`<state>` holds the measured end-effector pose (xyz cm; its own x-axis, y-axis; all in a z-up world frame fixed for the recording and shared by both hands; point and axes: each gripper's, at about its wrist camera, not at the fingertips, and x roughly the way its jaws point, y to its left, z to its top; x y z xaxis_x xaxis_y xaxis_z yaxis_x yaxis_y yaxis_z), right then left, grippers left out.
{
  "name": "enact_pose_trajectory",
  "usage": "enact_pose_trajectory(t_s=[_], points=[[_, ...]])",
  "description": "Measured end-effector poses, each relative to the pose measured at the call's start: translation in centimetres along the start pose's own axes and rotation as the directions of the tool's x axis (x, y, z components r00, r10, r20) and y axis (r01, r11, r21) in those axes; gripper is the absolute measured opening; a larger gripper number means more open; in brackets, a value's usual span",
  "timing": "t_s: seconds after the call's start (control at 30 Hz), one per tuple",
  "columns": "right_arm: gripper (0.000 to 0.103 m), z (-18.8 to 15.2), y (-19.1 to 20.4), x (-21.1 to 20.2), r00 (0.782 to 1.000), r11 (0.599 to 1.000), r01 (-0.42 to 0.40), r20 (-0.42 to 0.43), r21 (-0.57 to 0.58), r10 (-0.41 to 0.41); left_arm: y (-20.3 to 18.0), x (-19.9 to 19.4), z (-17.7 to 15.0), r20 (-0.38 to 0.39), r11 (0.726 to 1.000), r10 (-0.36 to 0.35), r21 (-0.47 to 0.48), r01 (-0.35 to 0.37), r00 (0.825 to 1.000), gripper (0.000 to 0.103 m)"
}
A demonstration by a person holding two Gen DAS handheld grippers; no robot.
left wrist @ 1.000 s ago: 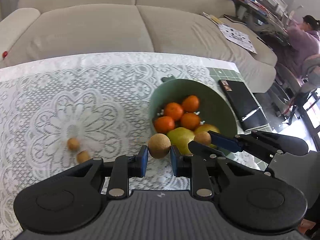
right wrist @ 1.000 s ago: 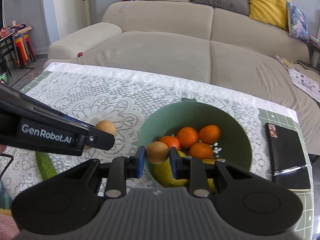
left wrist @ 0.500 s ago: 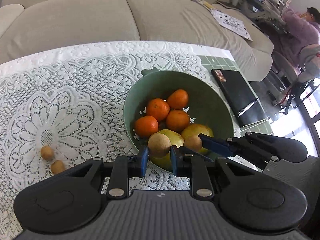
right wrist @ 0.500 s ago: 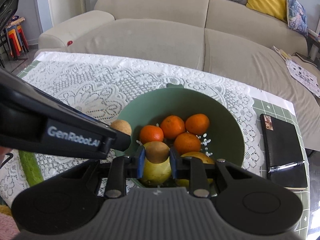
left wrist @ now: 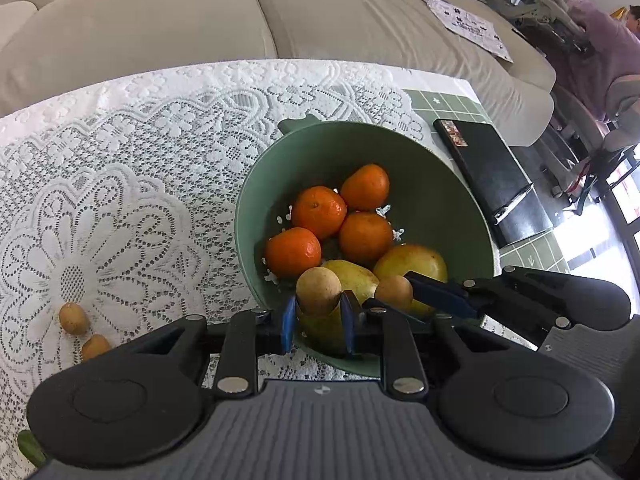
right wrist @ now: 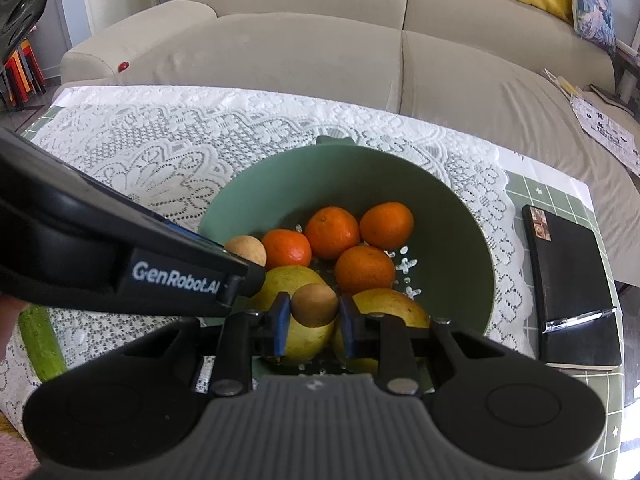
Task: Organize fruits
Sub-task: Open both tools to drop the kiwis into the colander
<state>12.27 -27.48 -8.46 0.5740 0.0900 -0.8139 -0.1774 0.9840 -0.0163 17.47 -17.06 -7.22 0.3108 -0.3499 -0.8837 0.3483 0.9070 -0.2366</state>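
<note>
Two tools (left wrist: 318,320) (right wrist: 314,322) hold brown fruits (left wrist: 319,290) (right wrist: 315,304) over bowl (left wrist: 452,216).

Left gripper (right wrist: 256,276) hides half of one brown fruit (right wrist: 246,249).

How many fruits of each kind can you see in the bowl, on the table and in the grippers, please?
Oranges in the green bowl: 4
Yellow-green pears in the bowl: 2
Small brown fruits: 4, one in the left gripper, one in the right gripper, two on the lace cloth
Total: 10

"GenRobot.AI" in white on the left gripper (right wrist: 244,276) black finger
</note>
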Motion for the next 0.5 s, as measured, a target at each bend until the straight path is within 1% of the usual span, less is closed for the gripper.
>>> enact_pose_trajectory(t_s=[0.2, 0.5], points=[[0.023, 0.14, -0.06, 0.3, 1.0, 1.0, -0.007, -0.003, 0.005, 0.007, 0.1, 1.16, 0.15, -0.017, 1.0, -0.005, 0.004, 0.005, 1.0, 0.026], [0.024, 0.27, 0.08, 0.19, 1.0, 1.0, 0.003, -0.009, 0.008, -0.003, 0.18, 1.1, 0.12, -0.008, 1.0, 0.001, 0.018, 0.0, 1.0, 0.027]])
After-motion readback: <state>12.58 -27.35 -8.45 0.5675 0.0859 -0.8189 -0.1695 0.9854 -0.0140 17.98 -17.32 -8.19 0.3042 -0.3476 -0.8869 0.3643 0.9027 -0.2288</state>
